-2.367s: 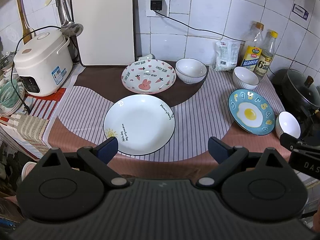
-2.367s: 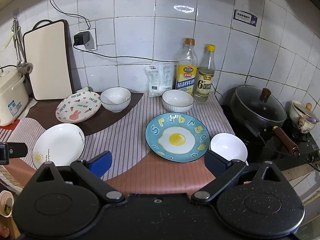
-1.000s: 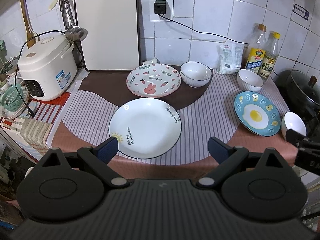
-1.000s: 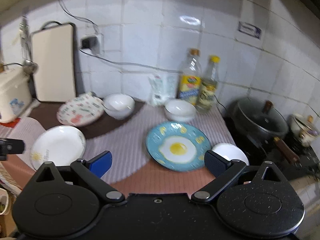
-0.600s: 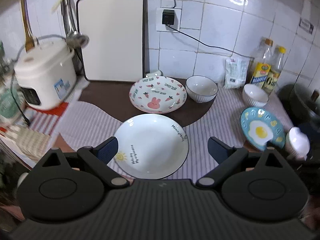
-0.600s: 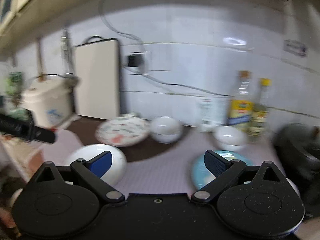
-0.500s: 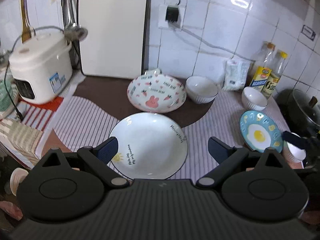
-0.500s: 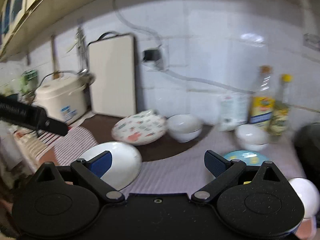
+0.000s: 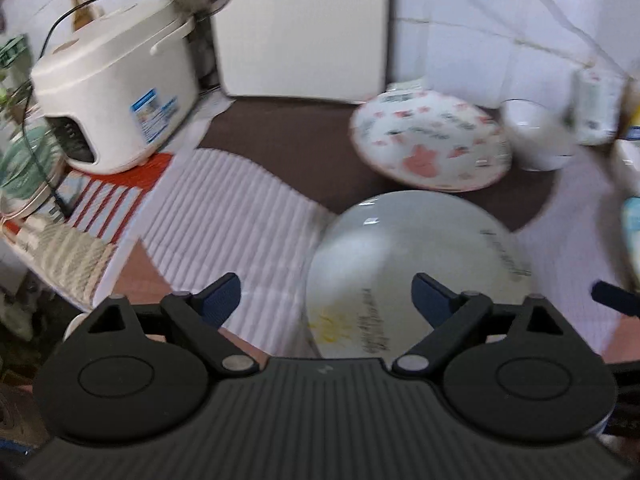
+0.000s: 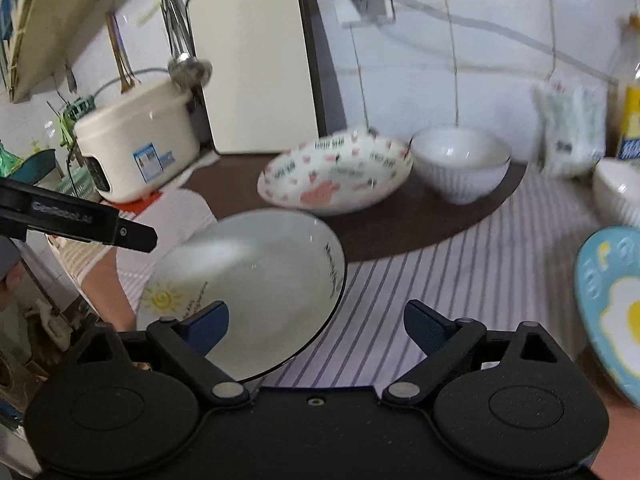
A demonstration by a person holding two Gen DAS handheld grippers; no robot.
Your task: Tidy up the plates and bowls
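Tiled kitchen counter (image 10: 440, 272) under a striped purple-and-brown mat, bearing, largest first: white rice cooker (image 9: 116, 100) sitting at far left; round white plate with a sun drawing (image 10: 248, 292) lying nearest on the mat; pink rabbit-print plate (image 10: 336, 176) resting behind it, beside a ribbed white bowl (image 10: 460, 168); blue fried-egg plate (image 10: 608, 312) lying at right. Left gripper (image 9: 326, 294) narrowing, jaws wide, hovering above the white plate's near rim without gripping. Right gripper (image 10: 316, 322) likewise narrowing, pressing on nothing, above that plate's right edge.
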